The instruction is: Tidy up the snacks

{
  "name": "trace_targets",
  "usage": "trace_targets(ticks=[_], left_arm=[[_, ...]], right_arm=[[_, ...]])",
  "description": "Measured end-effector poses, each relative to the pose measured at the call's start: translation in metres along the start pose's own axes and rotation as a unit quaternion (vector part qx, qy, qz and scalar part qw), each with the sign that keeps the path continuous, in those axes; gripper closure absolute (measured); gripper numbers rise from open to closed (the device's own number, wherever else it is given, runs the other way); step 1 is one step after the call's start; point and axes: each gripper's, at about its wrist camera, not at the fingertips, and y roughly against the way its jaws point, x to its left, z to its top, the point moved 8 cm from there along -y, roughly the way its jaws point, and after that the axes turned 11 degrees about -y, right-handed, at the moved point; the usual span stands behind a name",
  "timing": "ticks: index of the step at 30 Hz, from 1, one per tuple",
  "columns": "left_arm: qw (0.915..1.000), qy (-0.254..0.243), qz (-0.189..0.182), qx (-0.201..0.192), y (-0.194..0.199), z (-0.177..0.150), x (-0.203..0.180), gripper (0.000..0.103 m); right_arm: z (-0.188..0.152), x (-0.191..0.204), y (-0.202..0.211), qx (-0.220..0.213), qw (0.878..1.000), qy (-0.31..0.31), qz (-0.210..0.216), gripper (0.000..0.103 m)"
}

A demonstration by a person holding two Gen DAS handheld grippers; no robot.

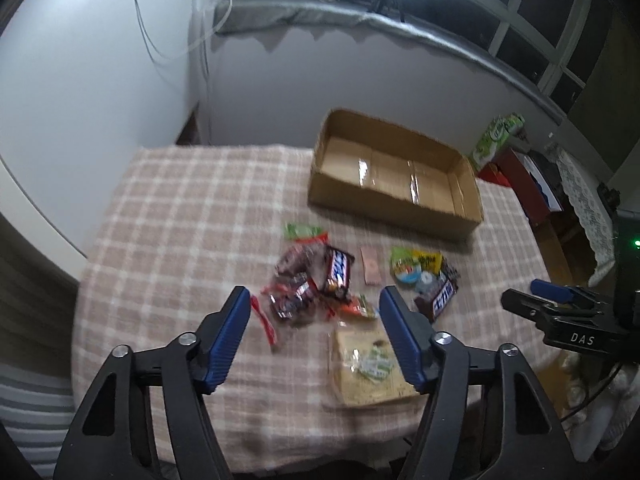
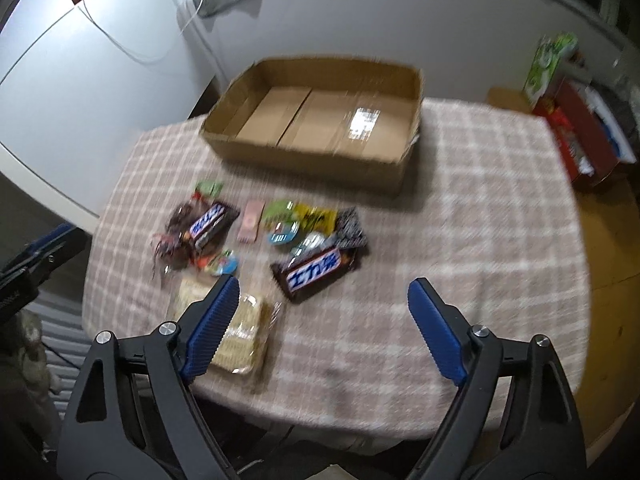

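— Where are the snacks?

— Loose in a cluster on the checked table (image 2: 460,208), in front of the cardboard box (image 2: 320,120), which has nothing in it. Two Snickers bars: one (image 2: 316,274) on the right of the pile, the other (image 2: 208,224) lying on a dark bag of sweets (image 1: 294,280). A pale packet of crackers (image 1: 368,364) lies nearest.

— And the grippers?

— The left gripper (image 1: 314,300) hovers over the pile, jaws spread wide, holding nothing. The right gripper (image 2: 322,290) is the same, above the table's near edge.
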Motion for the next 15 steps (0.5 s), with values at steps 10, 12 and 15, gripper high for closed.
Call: trace_targets(ticks=[10,12,15], left_arm=[[0.9907,0.05,-0.095,0.084,-0.045,-0.042,-0.009,0.051],[0.9867,0.064,-0.112,0.099,-0.052,-0.049,-0.01,0.051],[0.9794,0.086,-0.137,0.121,-0.062,-0.059,-0.011,0.052]], right_arm=[[-0.032,-0.001,-0.037,0.082,0.996,-0.021,0.035,0.024],[-0.037,0.001,-0.044,0.1,0.994,-0.023,0.045,0.03],[-0.044,0.005,-0.056,0.125,0.99,-0.028,0.061,0.034]])
